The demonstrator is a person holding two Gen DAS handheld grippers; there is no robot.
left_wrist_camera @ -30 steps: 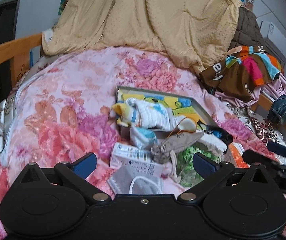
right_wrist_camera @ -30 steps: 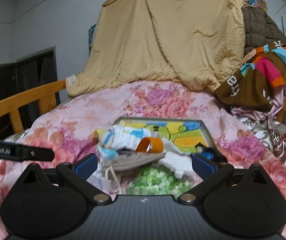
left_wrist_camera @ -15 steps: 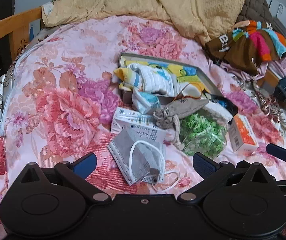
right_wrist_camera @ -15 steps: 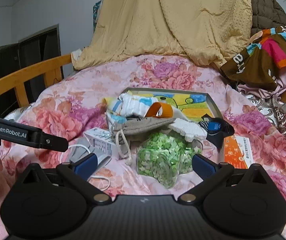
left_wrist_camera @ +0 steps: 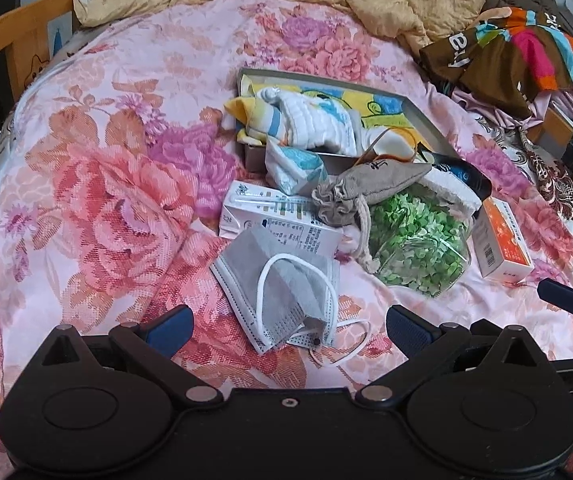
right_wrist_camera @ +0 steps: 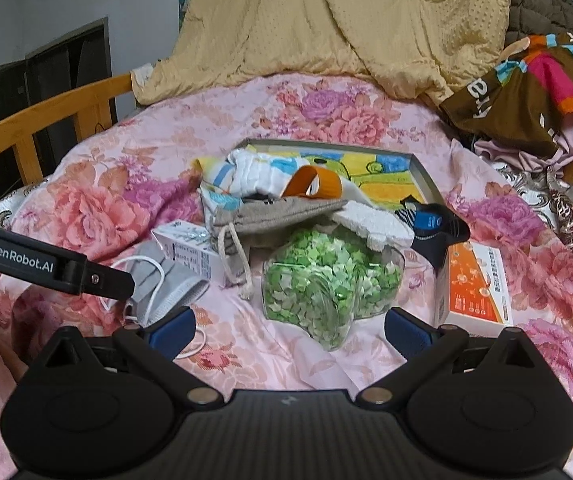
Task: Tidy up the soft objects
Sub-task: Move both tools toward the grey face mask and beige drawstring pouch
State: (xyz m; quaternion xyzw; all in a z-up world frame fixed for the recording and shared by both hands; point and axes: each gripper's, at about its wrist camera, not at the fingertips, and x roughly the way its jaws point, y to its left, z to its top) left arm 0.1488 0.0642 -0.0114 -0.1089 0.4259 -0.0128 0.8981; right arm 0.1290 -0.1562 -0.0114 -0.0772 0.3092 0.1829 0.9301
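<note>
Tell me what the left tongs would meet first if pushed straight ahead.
Most likely the grey face mask: it lies on the bedspread right between the open left tongs, nearest of the pile. The white carton sits just behind it. Depth is hard to judge in this fisheye view.

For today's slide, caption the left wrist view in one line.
Open left gripper hovers over a grey mask beside clutter on a floral bedspread.

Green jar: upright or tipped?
Tipped. The jar lies on its side on the floral bedspread, its end facing the right wrist camera, under the gray drawstring pouch.
</note>
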